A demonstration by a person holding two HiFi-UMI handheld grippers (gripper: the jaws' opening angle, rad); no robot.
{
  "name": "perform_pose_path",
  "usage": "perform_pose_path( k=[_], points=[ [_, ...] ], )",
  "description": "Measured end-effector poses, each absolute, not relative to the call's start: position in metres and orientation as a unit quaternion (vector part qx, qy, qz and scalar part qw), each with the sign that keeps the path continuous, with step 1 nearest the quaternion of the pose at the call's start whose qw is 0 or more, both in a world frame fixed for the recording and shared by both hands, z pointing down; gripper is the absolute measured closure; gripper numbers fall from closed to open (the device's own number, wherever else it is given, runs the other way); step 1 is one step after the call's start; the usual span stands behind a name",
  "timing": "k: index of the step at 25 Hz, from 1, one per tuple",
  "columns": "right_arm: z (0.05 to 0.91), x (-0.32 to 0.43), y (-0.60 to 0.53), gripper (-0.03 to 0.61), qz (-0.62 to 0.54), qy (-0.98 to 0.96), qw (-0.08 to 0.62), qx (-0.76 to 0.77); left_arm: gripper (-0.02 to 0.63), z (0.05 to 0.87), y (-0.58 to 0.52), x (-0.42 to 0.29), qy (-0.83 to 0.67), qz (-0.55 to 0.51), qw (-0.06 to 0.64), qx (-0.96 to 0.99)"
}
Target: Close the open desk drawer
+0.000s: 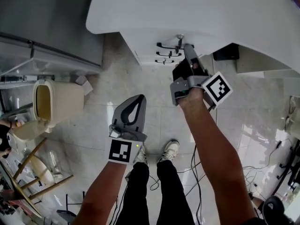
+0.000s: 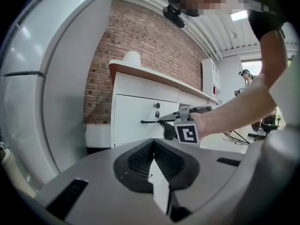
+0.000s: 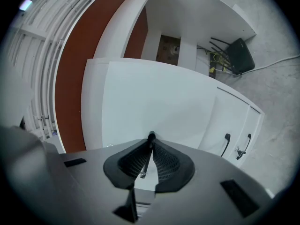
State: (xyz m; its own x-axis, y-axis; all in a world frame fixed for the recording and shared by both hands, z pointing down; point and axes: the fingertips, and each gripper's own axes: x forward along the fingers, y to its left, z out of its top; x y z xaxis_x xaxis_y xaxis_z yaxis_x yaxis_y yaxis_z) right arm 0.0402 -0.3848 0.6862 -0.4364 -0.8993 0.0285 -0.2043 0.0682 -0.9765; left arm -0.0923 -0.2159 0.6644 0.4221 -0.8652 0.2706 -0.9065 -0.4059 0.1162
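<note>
The white desk (image 1: 197, 8) has a drawer unit with black handles (image 1: 165, 46) and a key (image 1: 179, 37) in a lock. My right gripper (image 1: 186, 48) reaches level to the unit's top. In the right gripper view its jaws (image 3: 151, 137) are shut on a thin dark bar, the drawer handle (image 3: 146, 163), right against the white drawer front (image 3: 154, 102). Two lower handles (image 3: 226, 144) show to the right. My left gripper (image 1: 139, 98) hangs back over the floor, shut and empty (image 2: 153, 142). The left gripper view shows the right gripper (image 2: 169, 125) at the handle (image 2: 149, 122).
A cream waste bin (image 1: 51, 100) and a wooden stool (image 1: 33, 168) stand on the tiled floor at the left. Cables (image 1: 276, 168) trail at the right. A black box (image 1: 226, 52) sits under the desk. The person's feet (image 1: 168, 150) are below the grippers.
</note>
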Motion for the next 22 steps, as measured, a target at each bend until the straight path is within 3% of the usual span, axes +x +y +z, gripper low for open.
perform_pose_path(
  k=[22],
  points=[
    [0.687, 0.041, -0.407, 0.531, -0.543, 0.641, 0.356, -0.409, 0.606, 0.651, -0.249, -0.098, -0.546, 0.065, 0.113, 0.827]
  ],
)
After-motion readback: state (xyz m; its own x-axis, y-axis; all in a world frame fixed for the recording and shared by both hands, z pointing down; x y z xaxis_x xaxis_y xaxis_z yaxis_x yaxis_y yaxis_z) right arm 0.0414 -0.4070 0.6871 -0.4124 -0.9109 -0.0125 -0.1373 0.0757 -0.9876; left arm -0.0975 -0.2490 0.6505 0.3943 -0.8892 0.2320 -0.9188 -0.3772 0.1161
